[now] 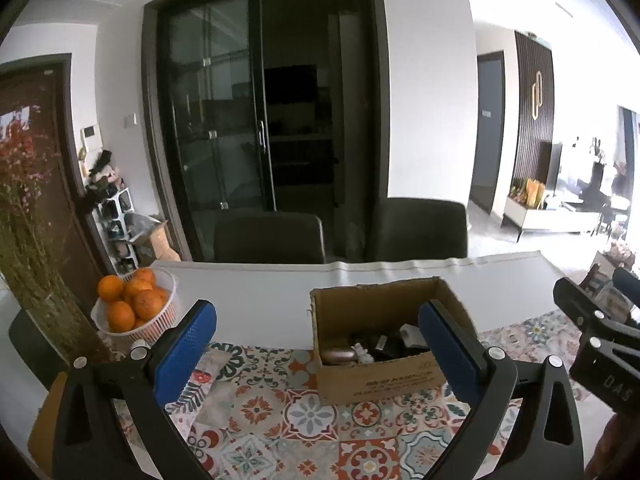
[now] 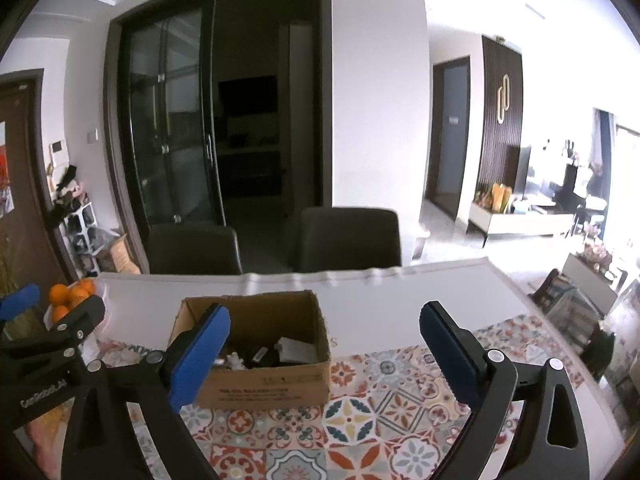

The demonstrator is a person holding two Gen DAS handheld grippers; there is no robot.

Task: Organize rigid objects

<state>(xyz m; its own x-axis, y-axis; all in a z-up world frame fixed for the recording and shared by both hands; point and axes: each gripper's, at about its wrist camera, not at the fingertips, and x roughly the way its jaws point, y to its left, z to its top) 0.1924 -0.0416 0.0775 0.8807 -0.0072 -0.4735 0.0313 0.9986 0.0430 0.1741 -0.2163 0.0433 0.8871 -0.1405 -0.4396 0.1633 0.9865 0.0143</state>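
An open cardboard box (image 1: 380, 384) stands on the patterned tablecloth (image 1: 304, 420). It holds several small items: a pinkish rounded object (image 1: 340, 356), a small white figure (image 1: 362, 352) and dark and white pieces. My left gripper (image 1: 320, 344) is open and empty, raised in front of the box, its right pad overlapping the box's right side. My right gripper (image 2: 326, 344) is open and empty; the box (image 2: 264, 384) shows behind its left pad. Each gripper shows at the edge of the other's view.
A white basket of oranges (image 1: 132, 304) stands at the table's left, beside a vase of dried red flowers (image 1: 32, 208). Two dark chairs (image 1: 268, 240) stand at the far edge of the white table (image 1: 256, 292). A living room lies to the right.
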